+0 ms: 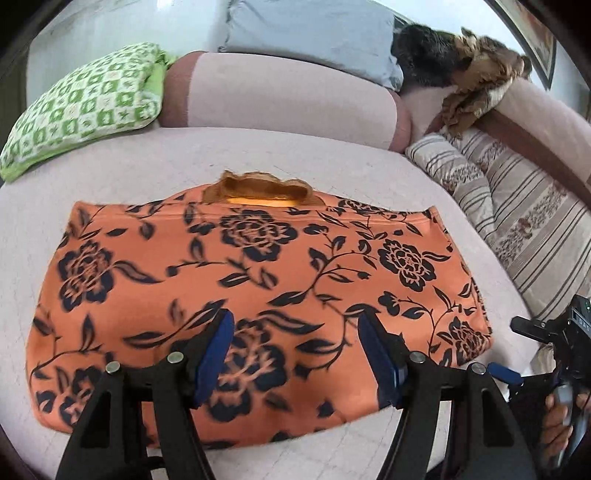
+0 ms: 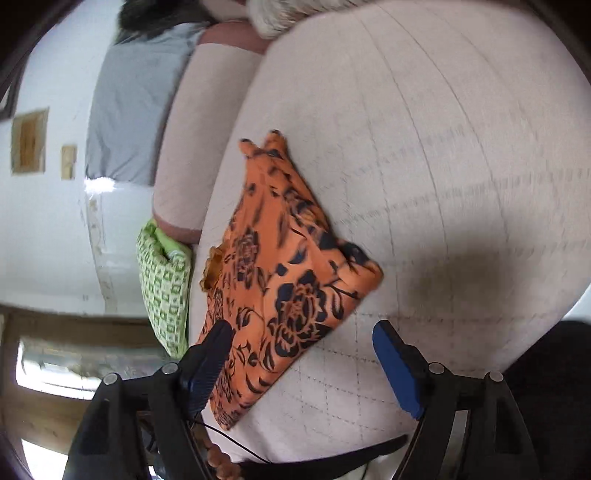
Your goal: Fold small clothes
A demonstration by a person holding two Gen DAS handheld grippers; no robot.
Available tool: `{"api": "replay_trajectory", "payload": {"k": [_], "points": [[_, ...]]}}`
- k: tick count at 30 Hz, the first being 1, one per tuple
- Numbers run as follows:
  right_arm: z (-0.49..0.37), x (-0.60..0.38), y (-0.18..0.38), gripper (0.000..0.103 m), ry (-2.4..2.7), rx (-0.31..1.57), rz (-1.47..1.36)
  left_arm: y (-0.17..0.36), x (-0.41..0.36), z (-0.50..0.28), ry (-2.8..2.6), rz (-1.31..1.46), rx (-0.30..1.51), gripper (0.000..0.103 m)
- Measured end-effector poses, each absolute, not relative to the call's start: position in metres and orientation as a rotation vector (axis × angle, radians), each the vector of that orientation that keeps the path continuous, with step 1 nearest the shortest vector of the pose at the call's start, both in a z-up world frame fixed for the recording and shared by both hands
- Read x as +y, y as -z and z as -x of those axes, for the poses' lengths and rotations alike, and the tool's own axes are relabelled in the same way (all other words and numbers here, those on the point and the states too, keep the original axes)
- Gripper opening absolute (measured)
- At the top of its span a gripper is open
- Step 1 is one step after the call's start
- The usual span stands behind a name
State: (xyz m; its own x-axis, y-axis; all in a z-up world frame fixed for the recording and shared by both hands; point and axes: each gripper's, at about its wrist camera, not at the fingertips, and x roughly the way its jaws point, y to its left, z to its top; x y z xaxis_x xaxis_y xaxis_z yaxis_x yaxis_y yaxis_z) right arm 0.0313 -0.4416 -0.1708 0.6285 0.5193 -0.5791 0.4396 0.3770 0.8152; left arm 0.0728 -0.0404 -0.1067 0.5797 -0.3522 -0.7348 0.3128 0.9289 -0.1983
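Observation:
An orange garment with a black flower print (image 1: 258, 295) lies flat on the pale pink quilted bed (image 1: 332, 166), its brown neckline at the far edge. My left gripper (image 1: 295, 332) is open and hovers over the garment's near edge, with nothing between its blue pads. The right wrist view shows the same garment (image 2: 280, 266) from the side, folded into a flat panel. My right gripper (image 2: 303, 336) is open and empty above the garment's near corner. The right gripper's handle, held in a hand, shows in the left wrist view (image 1: 557, 354) to the right of the garment.
A green patterned pillow (image 1: 81, 107) lies at the far left. A pink bolster (image 1: 280, 96) and a grey-blue pillow (image 1: 314, 33) sit behind the garment. Striped bedding (image 1: 517, 221) and a brown cloth (image 1: 476, 81) lie at the right.

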Motion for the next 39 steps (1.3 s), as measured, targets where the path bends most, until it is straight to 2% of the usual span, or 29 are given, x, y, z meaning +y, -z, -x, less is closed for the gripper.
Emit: {"api": "replay_trajectory", "payload": {"k": [3,4,6,7,12,15,16,18,22,25,28,33,37,39], "points": [[-0.038,-0.452,0.193,0.081,-0.047,0.924,-1.346,0.119,-0.052,-0.082,0.362,0.028,0.896,0.070],[-0.042,-0.451,0.194,0.078,-0.037,0.902,-1.338,0.126,-0.054,-0.085,0.349,0.022,0.924,0.070],[-0.048,-0.456,0.191,0.025,-0.012,0.866,-1.314,0.138,-0.056,-0.088,0.335,0.002,0.954,0.070],[-0.052,-0.455,0.190,0.009,-0.013,0.881,-1.287,0.137,-0.056,-0.086,0.335,-0.015,0.939,0.070],[-0.048,-0.439,0.134,0.009,0.022,0.812,-1.021,0.119,-0.044,-0.082,0.342,0.014,0.877,0.070],[-0.057,-0.426,0.150,0.015,0.088,0.947,-0.886,0.132,-0.048,-0.096,0.298,-0.045,0.923,0.076],[-0.062,-0.426,0.166,0.016,0.095,1.039,-0.903,0.142,-0.052,-0.102,0.300,-0.080,0.980,0.077],[-0.051,-0.443,0.167,0.016,0.077,0.989,-1.041,0.144,-0.055,-0.101,0.307,-0.127,0.942,0.079],[-0.049,-0.463,0.129,0.020,0.031,0.915,-0.990,0.146,-0.059,-0.103,0.301,-0.147,0.941,0.080],[-0.084,-0.465,0.117,0.020,-0.083,0.952,-0.882,0.147,-0.058,-0.101,0.308,-0.147,0.927,0.080],[-0.105,-0.475,0.118,0.020,-0.134,1.034,-0.912,0.149,-0.056,-0.101,0.318,-0.143,0.926,0.081],[-0.079,-0.465,0.124,0.020,-0.110,1.114,-0.871,0.151,-0.057,-0.103,0.327,-0.140,0.913,0.083],[-0.052,-0.471,0.114,0.020,-0.045,1.083,-0.827,0.151,-0.055,-0.103,0.339,-0.144,0.911,0.084],[-0.048,-0.476,0.100,0.031,-0.008,1.025,-0.800,0.151,-0.054,-0.103,0.342,-0.141,0.915,0.084]]}}
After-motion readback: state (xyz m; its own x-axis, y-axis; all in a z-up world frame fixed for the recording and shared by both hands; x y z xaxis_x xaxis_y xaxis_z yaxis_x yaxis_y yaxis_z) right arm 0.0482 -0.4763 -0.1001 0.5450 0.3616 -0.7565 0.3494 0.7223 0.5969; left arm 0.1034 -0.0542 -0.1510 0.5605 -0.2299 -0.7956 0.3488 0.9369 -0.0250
